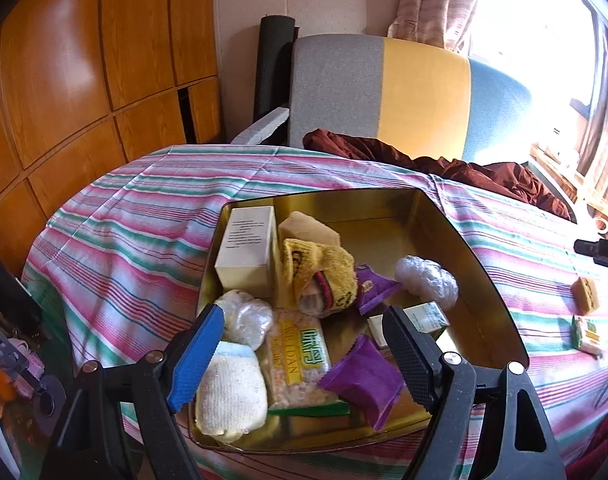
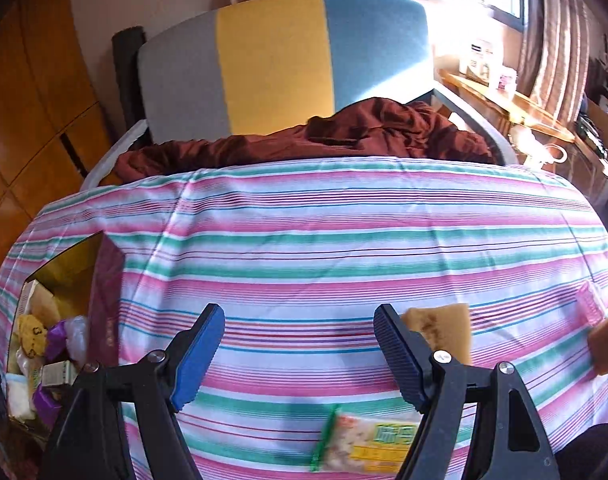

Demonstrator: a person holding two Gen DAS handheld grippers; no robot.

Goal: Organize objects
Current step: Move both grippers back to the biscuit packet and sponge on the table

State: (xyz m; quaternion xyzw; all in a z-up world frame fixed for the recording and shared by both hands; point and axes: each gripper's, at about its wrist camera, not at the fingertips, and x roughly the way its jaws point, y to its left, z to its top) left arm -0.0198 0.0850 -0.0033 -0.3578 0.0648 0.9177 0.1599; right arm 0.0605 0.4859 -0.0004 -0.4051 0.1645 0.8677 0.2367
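Gold tin (image 1: 455, 216) sits on the striped tablecloth (image 1: 144, 232), lid off, roughly half full, its far right part bare.

Inside the tin, as seen from the left wrist:
- One white carton (image 1: 246, 248), far left corner, standing against the wall.
- One yellow knitted cloth (image 1: 319, 272), just right of the carton, with a tan sponge (image 1: 307, 226) behind it.
- Two crumpled clear plastic wads: one at right (image 1: 425, 278), one near left (image 1: 244, 316).
- Two purple sachets: a small one in the middle (image 1: 373, 292), a bigger one near (image 1: 363, 380).
- One clear snack pack with a yellow-green label (image 1: 300, 360), lying flat in the middle near part.
- One white knitted pad (image 1: 232, 392), near left corner.
- One small green-white box (image 1: 427, 316), partly behind the right finger.

Left gripper (image 1: 304, 348) hovers over the near part of the tin, fingers spread, nothing between them.

Right gripper (image 2: 300, 356) is over bare cloth well right of the tin, fingers spread and empty.

Loose on the cloth in the right wrist view:
- Two tan sponges, one just beside the right finger (image 2: 443, 328) and one at the far right edge (image 2: 605, 344).
- One pink item (image 2: 587, 304), blurred.
- One snack pack (image 2: 375, 444), near edge.

A brown garment (image 2: 343, 136) lies on the chair (image 2: 272, 60) beyond the table.
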